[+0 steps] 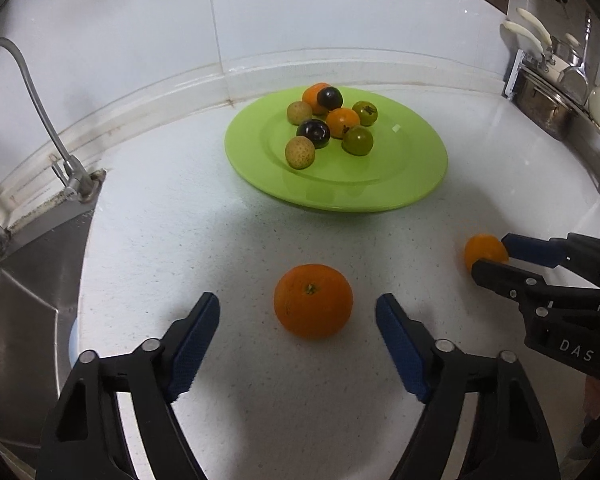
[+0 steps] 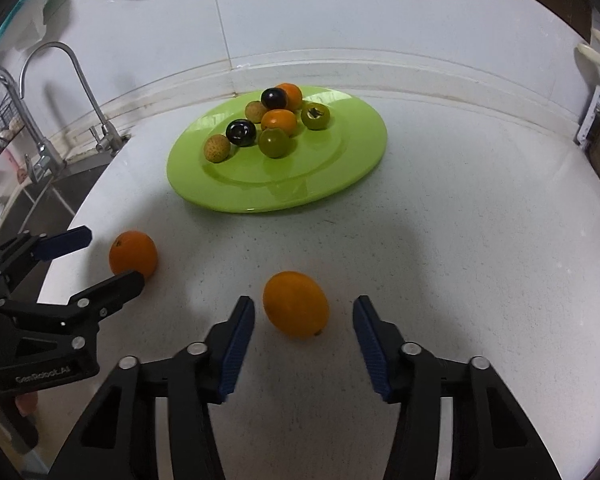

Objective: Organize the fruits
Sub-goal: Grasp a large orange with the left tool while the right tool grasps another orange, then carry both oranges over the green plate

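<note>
White speckled countertop (image 1: 204, 216), kitchen setting. Green plate (image 1: 416, 184) near back wall, carrying eight small fruits clustered toward its far side: two orange (image 1: 343, 121), two dark purple (image 1: 313, 131), two green (image 1: 357, 140), two tan and rough-skinned (image 1: 300, 152).

Two oranges off the plate, on bare counter nearer the cameras, well apart from each other.

Left gripper (image 1: 298, 312): jaws wide, straddling the left orange (image 1: 313, 300), stem end up. Clear gap on both sides; blue pads (image 1: 196, 344) not touching fruit.

Right gripper (image 2: 304, 320): jaws apart, narrower than left, either side of the right orange (image 2: 296, 304). Gap visible at each pad in the right wrist view; no contact seen. Same orange partly hidden behind a finger in the left wrist view.

Faucet (image 1: 32, 92) and steel sink (image 1: 28, 300) at left edge of counter. Utensil rack (image 1: 556, 76) at right.
</note>
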Action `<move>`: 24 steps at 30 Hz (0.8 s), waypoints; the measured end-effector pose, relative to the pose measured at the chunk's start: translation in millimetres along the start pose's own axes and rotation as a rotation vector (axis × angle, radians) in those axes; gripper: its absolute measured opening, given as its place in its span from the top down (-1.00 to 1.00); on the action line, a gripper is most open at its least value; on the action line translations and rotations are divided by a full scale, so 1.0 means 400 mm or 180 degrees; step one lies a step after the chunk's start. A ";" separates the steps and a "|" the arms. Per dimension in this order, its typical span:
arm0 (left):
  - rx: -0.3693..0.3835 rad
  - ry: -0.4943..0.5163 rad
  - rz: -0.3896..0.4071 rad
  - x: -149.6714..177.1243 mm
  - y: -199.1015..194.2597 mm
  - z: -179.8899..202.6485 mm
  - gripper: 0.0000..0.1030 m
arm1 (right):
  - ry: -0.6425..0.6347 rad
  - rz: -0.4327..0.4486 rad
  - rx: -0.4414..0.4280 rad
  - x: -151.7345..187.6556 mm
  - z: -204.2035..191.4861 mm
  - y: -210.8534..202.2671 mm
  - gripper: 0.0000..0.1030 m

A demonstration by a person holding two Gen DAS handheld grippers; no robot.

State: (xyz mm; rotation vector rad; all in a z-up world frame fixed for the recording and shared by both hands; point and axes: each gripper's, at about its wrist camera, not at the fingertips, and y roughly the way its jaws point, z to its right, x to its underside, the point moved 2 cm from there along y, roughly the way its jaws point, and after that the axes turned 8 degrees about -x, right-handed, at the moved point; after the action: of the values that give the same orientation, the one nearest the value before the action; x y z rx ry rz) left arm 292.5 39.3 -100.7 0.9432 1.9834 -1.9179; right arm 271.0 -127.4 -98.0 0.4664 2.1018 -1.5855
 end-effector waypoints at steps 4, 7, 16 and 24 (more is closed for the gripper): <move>0.0059 -0.0022 -0.0014 -0.003 0.009 0.005 -0.20 | 0.0024 -0.0024 -0.0040 -0.002 0.003 0.011 0.15; 0.0104 -0.0030 -0.0038 -0.003 0.014 0.008 0.07 | 0.0018 -0.0022 -0.0087 -0.003 0.002 0.012 0.25; 0.0127 -0.0052 -0.0051 0.000 0.014 0.014 0.19 | -0.0021 0.0006 -0.0116 -0.004 -0.001 0.011 0.31; 0.0100 -0.0088 0.0059 0.004 -0.038 0.028 0.19 | -0.0077 0.0105 -0.0174 -0.008 -0.002 -0.021 0.31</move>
State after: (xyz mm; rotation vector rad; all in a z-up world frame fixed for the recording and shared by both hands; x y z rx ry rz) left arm 279.3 30.2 -90.6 0.9343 1.9280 -1.9470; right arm 269.2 -128.7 -89.3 0.4584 2.1031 -1.5040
